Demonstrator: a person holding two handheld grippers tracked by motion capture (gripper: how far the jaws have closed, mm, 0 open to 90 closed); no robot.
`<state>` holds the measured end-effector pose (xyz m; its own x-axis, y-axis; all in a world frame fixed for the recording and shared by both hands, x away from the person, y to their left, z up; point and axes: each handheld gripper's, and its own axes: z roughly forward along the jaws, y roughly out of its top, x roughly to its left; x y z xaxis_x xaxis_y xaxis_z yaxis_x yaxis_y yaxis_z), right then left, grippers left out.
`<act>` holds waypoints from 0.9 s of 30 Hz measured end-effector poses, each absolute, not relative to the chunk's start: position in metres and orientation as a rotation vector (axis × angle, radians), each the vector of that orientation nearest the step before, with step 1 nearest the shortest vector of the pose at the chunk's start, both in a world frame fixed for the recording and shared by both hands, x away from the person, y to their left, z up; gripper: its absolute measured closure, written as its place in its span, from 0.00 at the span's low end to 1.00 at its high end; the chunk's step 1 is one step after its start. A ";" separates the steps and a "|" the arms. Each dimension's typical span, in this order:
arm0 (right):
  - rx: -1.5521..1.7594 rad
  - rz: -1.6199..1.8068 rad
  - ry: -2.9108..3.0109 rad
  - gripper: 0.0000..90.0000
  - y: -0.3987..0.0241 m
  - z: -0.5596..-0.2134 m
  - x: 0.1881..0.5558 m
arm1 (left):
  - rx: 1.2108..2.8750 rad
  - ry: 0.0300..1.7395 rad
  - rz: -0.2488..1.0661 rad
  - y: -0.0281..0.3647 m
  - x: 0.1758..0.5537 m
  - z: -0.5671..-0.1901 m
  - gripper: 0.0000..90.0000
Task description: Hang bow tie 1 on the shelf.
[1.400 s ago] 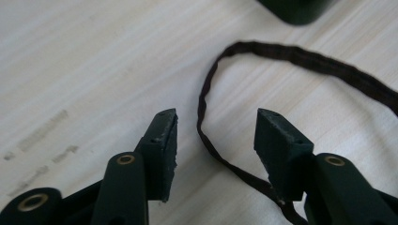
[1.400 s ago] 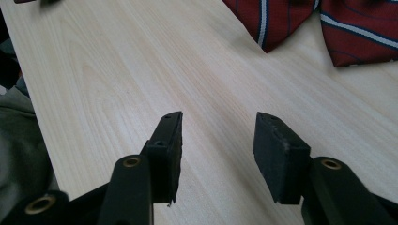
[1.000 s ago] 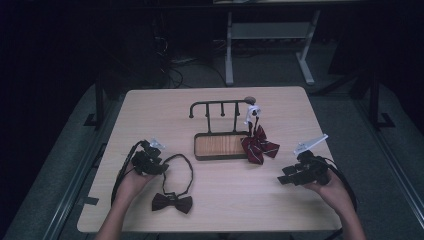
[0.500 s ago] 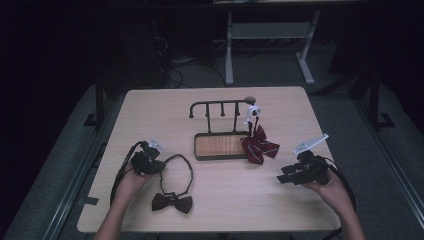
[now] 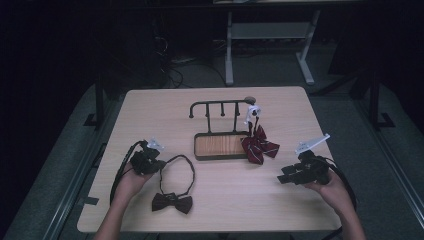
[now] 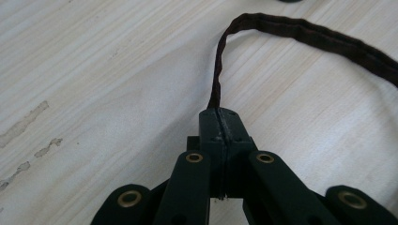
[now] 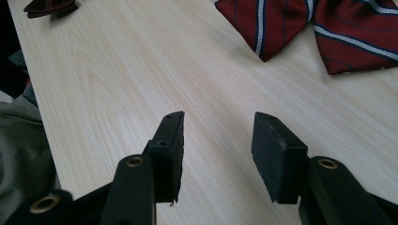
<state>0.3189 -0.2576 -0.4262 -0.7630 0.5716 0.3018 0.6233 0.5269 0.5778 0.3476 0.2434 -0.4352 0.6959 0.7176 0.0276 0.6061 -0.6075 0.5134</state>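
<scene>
The left claw [image 6: 220, 117] has just been closing and now pinches the strap [image 6: 300, 35] of the brown bow tie [image 5: 172, 202], which lies near the desk's [image 5: 150, 107] front edge, left of middle. The strap's pinched end is hidden between the pads. The right claw [image 7: 218, 136] hovers released near the right edge. The striped bow tie [image 7: 324, 28] ahead is cut off by the frame.
</scene>
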 end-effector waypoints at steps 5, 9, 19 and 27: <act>-1.050 -1.048 -2.677 0.60 -0.256 -0.428 0.319 | 2.419 1.003 0.319 0.244 0.345 -0.431 1.00; -1.040 -1.050 -2.679 0.60 -0.255 -0.429 0.320 | 2.409 1.000 0.317 0.245 0.344 -0.428 1.00; -1.032 -1.036 -2.686 0.60 -0.254 -0.430 0.320 | 2.418 0.947 0.319 0.241 0.338 -0.419 1.00; -1.045 -1.039 -2.675 0.60 -0.256 -0.430 0.320 | 2.413 0.921 0.316 0.239 0.336 -0.413 1.00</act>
<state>0.3201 -0.2562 -0.4301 -0.7624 0.5686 0.3089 0.6280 0.5351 0.5650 0.3356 0.2390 -0.4135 0.7398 0.6722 0.0274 0.5476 -0.6254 0.5558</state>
